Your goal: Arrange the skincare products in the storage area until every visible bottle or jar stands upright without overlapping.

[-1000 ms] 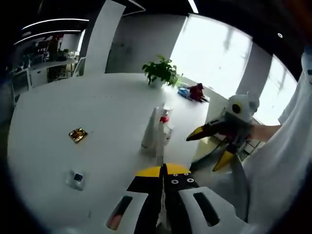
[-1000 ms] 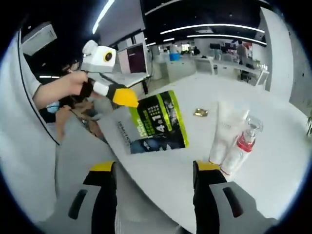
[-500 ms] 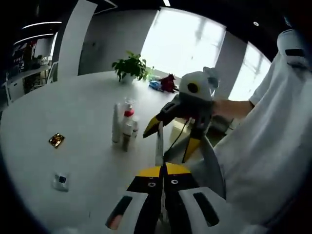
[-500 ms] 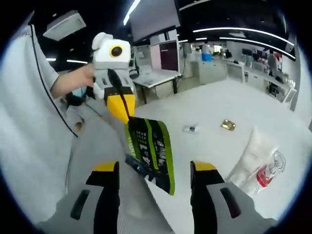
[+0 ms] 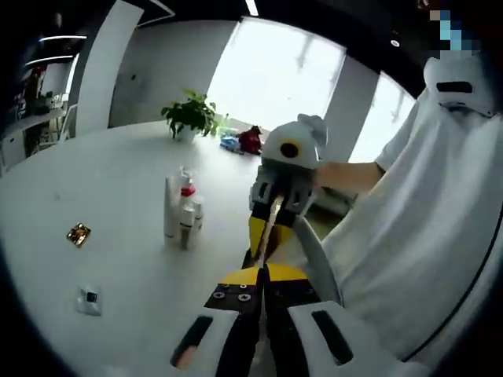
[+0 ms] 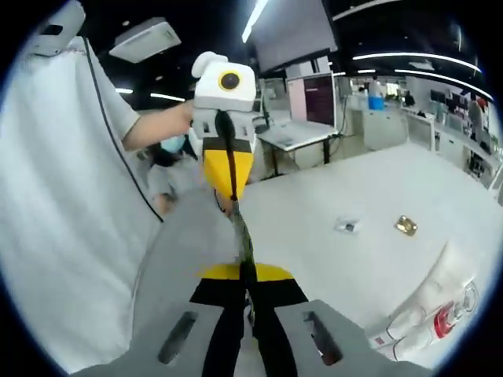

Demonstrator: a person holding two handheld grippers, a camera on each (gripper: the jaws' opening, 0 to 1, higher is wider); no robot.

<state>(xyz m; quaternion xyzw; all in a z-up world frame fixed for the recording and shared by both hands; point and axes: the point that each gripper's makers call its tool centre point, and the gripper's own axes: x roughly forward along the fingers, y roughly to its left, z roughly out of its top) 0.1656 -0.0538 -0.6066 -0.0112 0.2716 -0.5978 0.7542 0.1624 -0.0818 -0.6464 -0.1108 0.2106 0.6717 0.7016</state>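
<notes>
right gripper now clamps pouch too

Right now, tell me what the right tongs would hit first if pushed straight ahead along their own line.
The left tongs, probably. The right tongs are shut on the thin edge of the sachet, whose other end the left tongs pinch directly ahead. Depth is hard to judge in this fisheye view, though.
</notes>
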